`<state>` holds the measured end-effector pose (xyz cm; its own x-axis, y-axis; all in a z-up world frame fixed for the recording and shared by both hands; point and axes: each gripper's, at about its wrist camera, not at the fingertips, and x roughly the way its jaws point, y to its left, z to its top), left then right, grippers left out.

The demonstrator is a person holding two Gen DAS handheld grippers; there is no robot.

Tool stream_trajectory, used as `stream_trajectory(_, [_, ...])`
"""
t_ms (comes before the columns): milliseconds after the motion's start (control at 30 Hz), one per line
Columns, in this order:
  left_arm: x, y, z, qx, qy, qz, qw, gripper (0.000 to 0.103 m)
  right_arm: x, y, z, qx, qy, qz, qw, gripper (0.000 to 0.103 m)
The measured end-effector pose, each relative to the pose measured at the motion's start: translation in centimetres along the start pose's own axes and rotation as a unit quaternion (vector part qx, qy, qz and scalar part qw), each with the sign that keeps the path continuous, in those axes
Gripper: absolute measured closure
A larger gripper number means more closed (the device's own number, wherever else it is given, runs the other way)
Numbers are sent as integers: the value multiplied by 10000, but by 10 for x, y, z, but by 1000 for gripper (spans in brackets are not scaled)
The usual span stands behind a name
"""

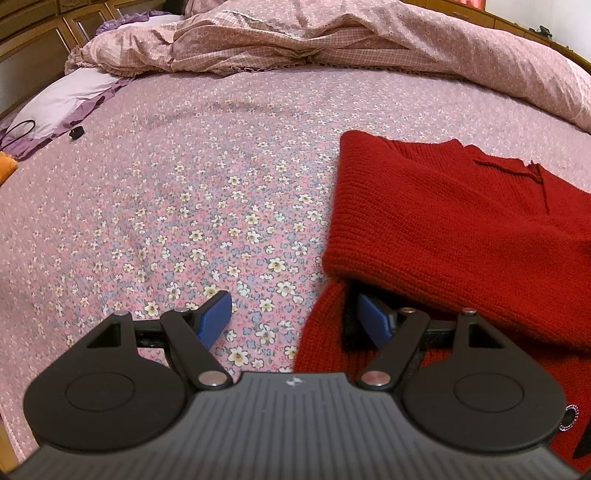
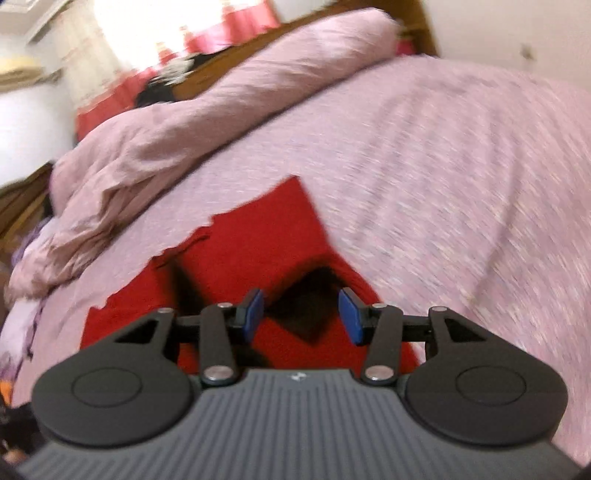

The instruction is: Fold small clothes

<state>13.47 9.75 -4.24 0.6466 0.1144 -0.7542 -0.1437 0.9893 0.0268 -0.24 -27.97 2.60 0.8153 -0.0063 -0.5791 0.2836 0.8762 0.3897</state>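
Observation:
A red knit sweater (image 1: 443, 221) lies partly folded on the flowered pink bedsheet (image 1: 184, 203), at the right of the left wrist view. My left gripper (image 1: 295, 320) stands wide open at the sweater's near left edge. Its right pad (image 1: 375, 321) is tucked under the folded top layer, and its left pad (image 1: 216, 317) is over bare sheet. In the blurred right wrist view the red sweater (image 2: 258, 236) lies just ahead. My right gripper (image 2: 301, 317) hovers above it, open, with nothing between its pads. A dark patch (image 2: 306, 306) shows on the sweater under the gap.
A crumpled pink duvet (image 1: 295, 37) is heaped along the far side of the bed. A lilac pillow (image 1: 66, 99), a black cable (image 1: 22, 129) and a small black object (image 1: 76, 133) lie far left. A wooden headboard (image 1: 37, 29) stands behind.

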Motion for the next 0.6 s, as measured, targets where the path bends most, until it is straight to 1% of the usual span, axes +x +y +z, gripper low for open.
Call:
stream_trajectory(33, [0,-1,0,14,0,9,10000,24,4,6,5,-190,35,110,9998,54])
stream_trajectory(100, [0,-1,0,31,2,25,10000,24,16,18,11,-574,63,192,9981,54])
stream_trajectory(200, [-1,-2,0,59,1,43,10000,24,40,31,15,-1213,81,113,9925,52])
stream_trajectory(300, [-1,-3,1,107,-8,66,9999,24,67,37,19,-1670,268,-73,9856,52])
stream_trajectory(400, [-2,-4,1,148,-14,83,9999,24,78,35,21,-1828,337,-315,9821,53])
stream_trajectory(500, [-1,-5,1,147,-7,101,9998,24,71,32,23,-1821,285,-336,9823,53])
stream_trajectory(600, [-1,-7,1,167,-17,149,9997,24,65,23,27,-1674,195,-292,9853,52])
